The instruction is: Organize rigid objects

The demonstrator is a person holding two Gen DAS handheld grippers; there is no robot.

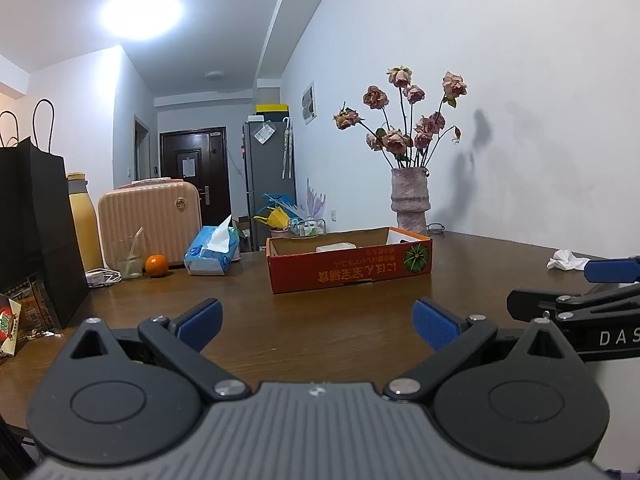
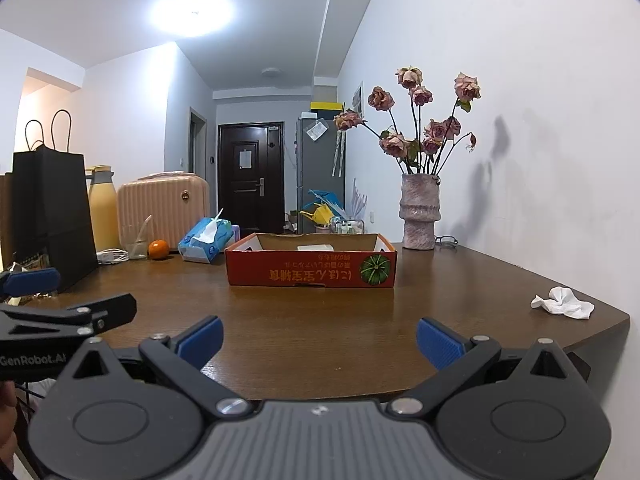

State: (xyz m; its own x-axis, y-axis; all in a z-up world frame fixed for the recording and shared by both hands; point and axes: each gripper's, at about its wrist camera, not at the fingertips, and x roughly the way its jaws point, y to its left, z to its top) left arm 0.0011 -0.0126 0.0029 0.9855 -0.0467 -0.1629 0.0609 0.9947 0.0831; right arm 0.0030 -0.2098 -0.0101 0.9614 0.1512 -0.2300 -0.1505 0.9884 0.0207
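- Rigid objects for sorting: none is held; one white block [image 2: 315,247] is seen lying inside the red cardboard box [image 2: 312,272], only its top showing above the near wall.
- Left gripper [image 1: 318,326]: blue-padded fingers are spread wide, nothing is held between them, and bare table is seen below the gap.
- Right gripper [image 2: 319,340]: fingers are likewise spread wide and empty; it is held level beside the left gripper, near the table's front edge.
- Wooden table [image 2: 320,320]: brown, glossy; the box is set near its middle, ahead of both grippers and well apart from them.
- Crumpled white tissue [image 2: 563,302]: laid on the table's right side, near the edge.
- Vase of dried pink roses [image 2: 419,216]: stood upright at the wall, behind and to the right of the box; spectacles [image 2: 446,241] are laid just beside it.
- Blue tissue pack [image 2: 206,240]: placed left of the box.
- Orange [image 2: 158,249], drinking glass [image 2: 136,242] and white cable [image 2: 112,256]: grouped further left.
- Pink suitcase [image 2: 164,208], yellow bottle [image 2: 102,208] and black paper bag [image 2: 52,208]: stood along the table's left rear.
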